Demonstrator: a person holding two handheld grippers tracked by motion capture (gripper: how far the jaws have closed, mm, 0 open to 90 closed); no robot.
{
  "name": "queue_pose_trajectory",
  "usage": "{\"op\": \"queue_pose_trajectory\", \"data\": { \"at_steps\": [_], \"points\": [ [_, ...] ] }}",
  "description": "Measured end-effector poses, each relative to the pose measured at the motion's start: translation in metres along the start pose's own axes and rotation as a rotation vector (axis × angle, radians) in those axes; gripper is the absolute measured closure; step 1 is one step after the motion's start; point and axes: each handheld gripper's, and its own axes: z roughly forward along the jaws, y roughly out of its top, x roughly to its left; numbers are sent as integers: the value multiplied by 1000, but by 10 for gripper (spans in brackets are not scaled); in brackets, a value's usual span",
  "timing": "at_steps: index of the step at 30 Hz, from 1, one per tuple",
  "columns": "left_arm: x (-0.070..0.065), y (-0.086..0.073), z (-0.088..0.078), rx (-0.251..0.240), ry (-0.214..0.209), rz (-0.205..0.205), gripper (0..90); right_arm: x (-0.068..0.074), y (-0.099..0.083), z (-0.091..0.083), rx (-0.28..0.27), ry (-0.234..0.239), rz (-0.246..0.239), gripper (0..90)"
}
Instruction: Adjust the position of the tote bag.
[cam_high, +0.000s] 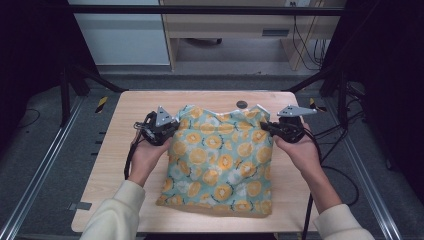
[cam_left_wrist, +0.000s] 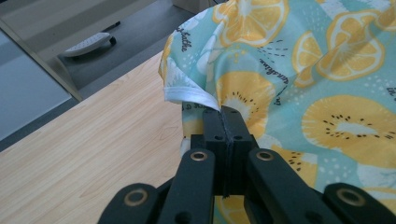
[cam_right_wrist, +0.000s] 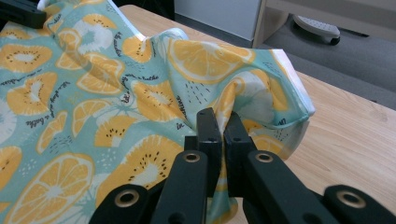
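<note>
A teal cloth (cam_high: 220, 160) printed with orange and lemon slices lies spread on the wooden table (cam_high: 110, 170). At the cloth's far left corner my left gripper (cam_high: 172, 127) is shut on its edge. In the left gripper view the jaws (cam_left_wrist: 226, 114) pinch the fabric just below the white hem (cam_left_wrist: 189, 95). At the far right corner my right gripper (cam_high: 265, 127) is shut on the cloth. In the right gripper view a raised fold of the cloth (cam_right_wrist: 187, 70) is caught between the jaw tips (cam_right_wrist: 222, 116). Both far corners stand slightly lifted off the table.
A small dark round inset (cam_high: 242, 104) sits in the table near its far edge. Metal frame rails (cam_high: 45, 165) run along both sides of the table. Beyond the far edge are a grey floor and a desk with hanging cables (cam_high: 305, 45).
</note>
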Motion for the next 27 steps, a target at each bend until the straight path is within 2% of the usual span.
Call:
{"op": "queue_pose_trajectory", "data": {
  "at_steps": [10,13,18,27],
  "points": [
    [-13,-14,-3,-20,-9,26,900,10,-21,-8,-13,4,-31,887],
    [-16,-18,-4,-19,-13,38,900,12,-24,-10,-14,8,-30,887],
    [-23,-29,-4,-13,-21,55,900,18,-37,-12,-12,19,-54,891],
    [-31,-38,-9,-34,-18,66,900,23,-48,-16,-22,28,-49,891]
  ]
}}
